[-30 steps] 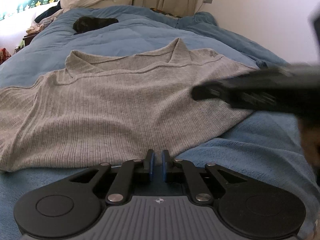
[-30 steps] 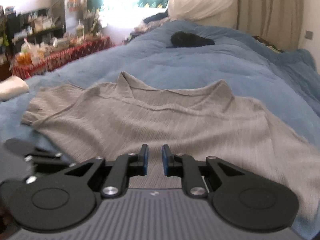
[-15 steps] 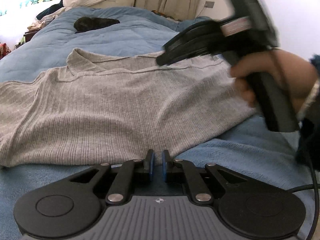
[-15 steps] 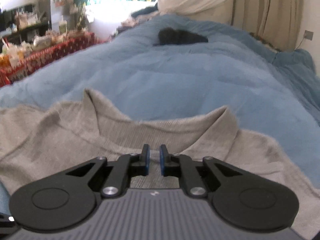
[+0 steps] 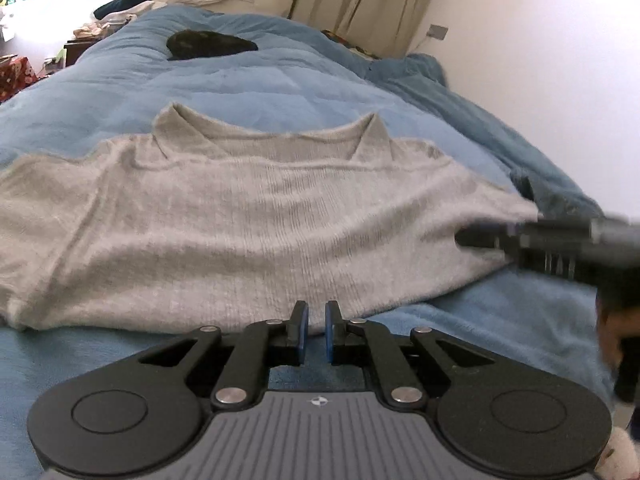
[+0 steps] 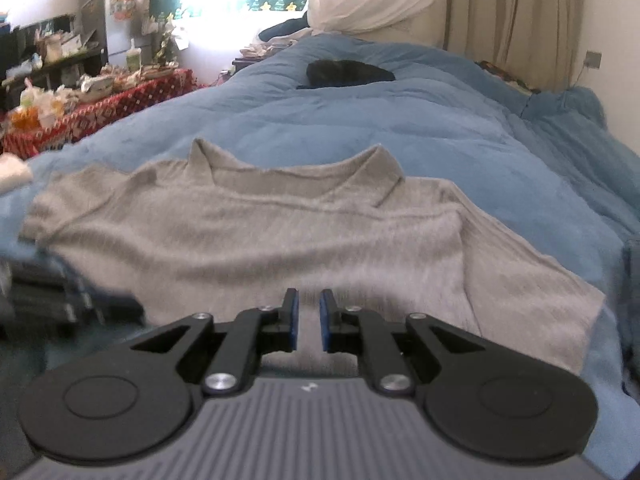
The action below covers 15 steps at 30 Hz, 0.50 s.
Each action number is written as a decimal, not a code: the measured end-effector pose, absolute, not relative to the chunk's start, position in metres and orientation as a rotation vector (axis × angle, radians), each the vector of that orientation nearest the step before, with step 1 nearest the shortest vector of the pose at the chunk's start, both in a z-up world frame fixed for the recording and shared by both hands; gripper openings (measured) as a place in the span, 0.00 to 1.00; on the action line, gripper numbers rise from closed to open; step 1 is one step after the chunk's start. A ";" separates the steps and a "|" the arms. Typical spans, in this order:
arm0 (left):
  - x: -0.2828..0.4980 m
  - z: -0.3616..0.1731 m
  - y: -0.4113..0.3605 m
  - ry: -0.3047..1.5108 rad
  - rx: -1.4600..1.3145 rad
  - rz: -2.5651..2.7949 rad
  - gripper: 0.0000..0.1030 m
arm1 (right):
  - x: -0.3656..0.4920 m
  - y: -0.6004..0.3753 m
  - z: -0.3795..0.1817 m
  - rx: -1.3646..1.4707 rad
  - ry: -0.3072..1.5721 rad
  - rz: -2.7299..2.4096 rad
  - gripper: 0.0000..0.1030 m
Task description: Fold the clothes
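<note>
A grey ribbed sweater (image 5: 260,216) lies flat on the blue bedcover (image 5: 240,80), collar at the far end. My left gripper (image 5: 316,320) hovers just before its near hem, shut, with nothing between its pads. In the right wrist view the sweater (image 6: 280,240) fills the middle. My right gripper (image 6: 306,312) stands over its near part with the jaws opening; nothing is gripped, and only fabric shows behind the gap. That right gripper (image 5: 464,238) appears blurred at the sweater's right edge, held by a hand (image 5: 612,340). The left gripper's body (image 6: 60,300) is a dark blur at the left.
A black garment (image 6: 348,72) lies far up the bed. A cluttered table with a red cloth (image 6: 80,96) stands to the left of the bed. On the right are a white wall (image 5: 540,60) and a bunched darker blue blanket (image 5: 500,140). Curtains (image 6: 512,12) hang behind.
The right gripper reached out over the collar, then drew back to the sweater's near right edge, and its jaws spread slightly. The left gripper rose a little and shifted sideways, staying shut.
</note>
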<state>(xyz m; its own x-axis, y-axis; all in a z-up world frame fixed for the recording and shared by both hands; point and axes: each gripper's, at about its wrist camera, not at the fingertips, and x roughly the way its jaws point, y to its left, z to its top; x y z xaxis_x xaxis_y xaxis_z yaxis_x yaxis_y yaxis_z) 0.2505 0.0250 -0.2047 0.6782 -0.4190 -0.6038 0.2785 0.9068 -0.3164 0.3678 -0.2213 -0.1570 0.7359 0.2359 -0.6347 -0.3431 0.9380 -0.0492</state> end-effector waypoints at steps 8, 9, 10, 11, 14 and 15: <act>0.240 -0.118 0.068 0.597 -0.087 -0.398 0.53 | 0.343 -0.253 -0.127 -0.105 0.593 0.343 0.87; 0.241 -0.106 0.074 0.580 -0.066 -0.409 0.60 | 0.341 -0.258 -0.120 -0.105 0.572 0.351 0.91; 0.244 -0.095 0.081 0.566 -0.050 -0.421 0.65 | 0.341 -0.262 -0.113 -0.105 0.561 0.356 0.93; 0.247 -0.084 0.088 0.553 -0.038 -0.431 0.67 | 0.341 -0.265 -0.107 -0.114 0.549 0.346 0.99; 0.269 -0.066 0.111 0.536 -0.035 -0.412 0.74 | 0.343 -0.271 -0.088 -0.167 0.506 0.292 0.99; 0.279 -0.065 0.116 0.541 -0.029 -0.392 0.76 | 0.345 -0.271 -0.083 -0.202 0.491 0.272 0.99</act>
